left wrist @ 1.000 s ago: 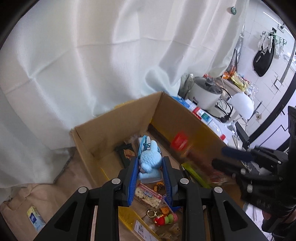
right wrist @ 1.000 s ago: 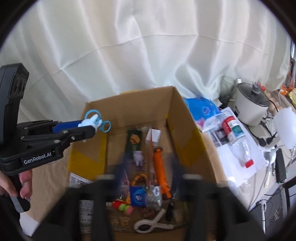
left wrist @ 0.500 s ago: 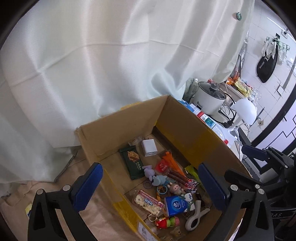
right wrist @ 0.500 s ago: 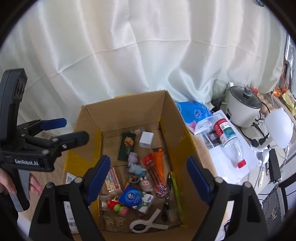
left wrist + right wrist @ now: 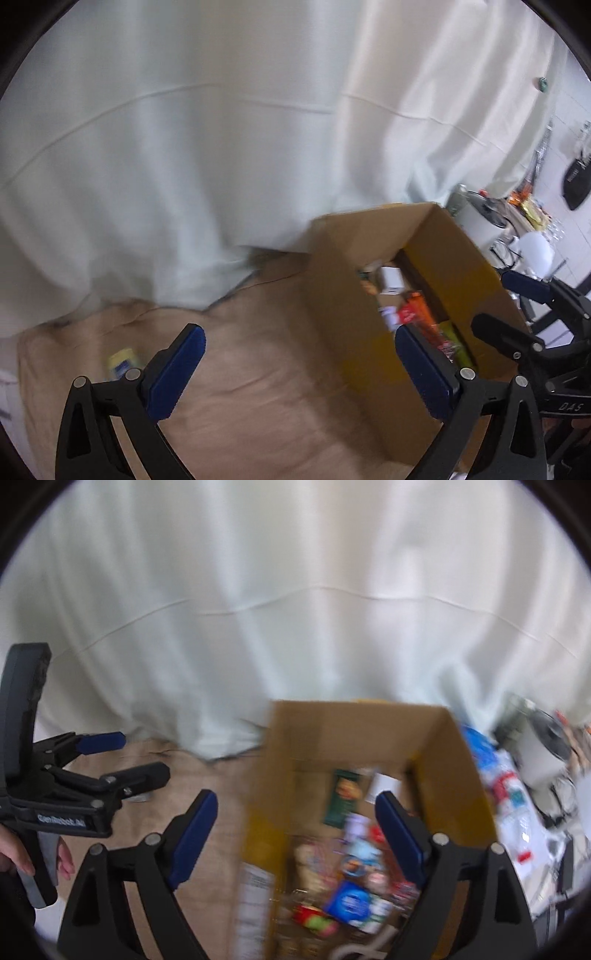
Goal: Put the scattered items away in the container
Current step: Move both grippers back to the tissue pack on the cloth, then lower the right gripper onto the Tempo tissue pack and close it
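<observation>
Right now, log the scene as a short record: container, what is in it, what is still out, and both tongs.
container: open cardboard box, upright on the tan cloth
contents: many small items, blurred; a dark green packet and a blue pack can be made out
still out: a yellow and blue item on the cloth, left of the box
left tongs: open, empty, over the cloth
right tongs: open, empty, over the box's left wall
backdrop: white curtain

At my twelve o'clock hangs a creased white fabric curtain [image 5: 229, 147]; at two o'clock a blurred white rice cooker [image 5: 541, 755] sits beside a clear plastic bottle [image 5: 517, 812]
</observation>
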### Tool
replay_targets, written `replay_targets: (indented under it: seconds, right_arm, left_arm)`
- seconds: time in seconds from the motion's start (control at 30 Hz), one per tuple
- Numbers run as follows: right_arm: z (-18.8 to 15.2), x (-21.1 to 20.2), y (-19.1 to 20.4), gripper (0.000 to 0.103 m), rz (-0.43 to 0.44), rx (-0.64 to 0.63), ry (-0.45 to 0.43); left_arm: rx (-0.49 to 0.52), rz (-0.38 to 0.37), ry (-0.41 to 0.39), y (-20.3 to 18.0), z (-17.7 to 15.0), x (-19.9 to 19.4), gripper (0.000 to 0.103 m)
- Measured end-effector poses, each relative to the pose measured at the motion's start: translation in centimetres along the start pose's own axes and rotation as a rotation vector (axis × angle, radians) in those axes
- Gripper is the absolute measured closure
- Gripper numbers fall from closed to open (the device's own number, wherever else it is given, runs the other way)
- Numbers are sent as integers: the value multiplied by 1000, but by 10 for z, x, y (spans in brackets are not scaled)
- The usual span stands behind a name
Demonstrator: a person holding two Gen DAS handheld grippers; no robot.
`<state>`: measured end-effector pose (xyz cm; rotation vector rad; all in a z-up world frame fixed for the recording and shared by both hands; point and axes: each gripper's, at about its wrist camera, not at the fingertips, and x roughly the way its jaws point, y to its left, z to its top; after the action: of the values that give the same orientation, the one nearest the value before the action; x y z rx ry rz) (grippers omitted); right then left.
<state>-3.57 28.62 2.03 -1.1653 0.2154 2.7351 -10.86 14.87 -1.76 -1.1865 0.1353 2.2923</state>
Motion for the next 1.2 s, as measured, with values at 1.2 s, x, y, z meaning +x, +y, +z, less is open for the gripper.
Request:
replay_targets:
  seconds: [1.2]
  right_arm:
    - [-26,216,249,12,151,-178,280]
  left_arm:
    - [-447,343,102,261,-168,-38,0]
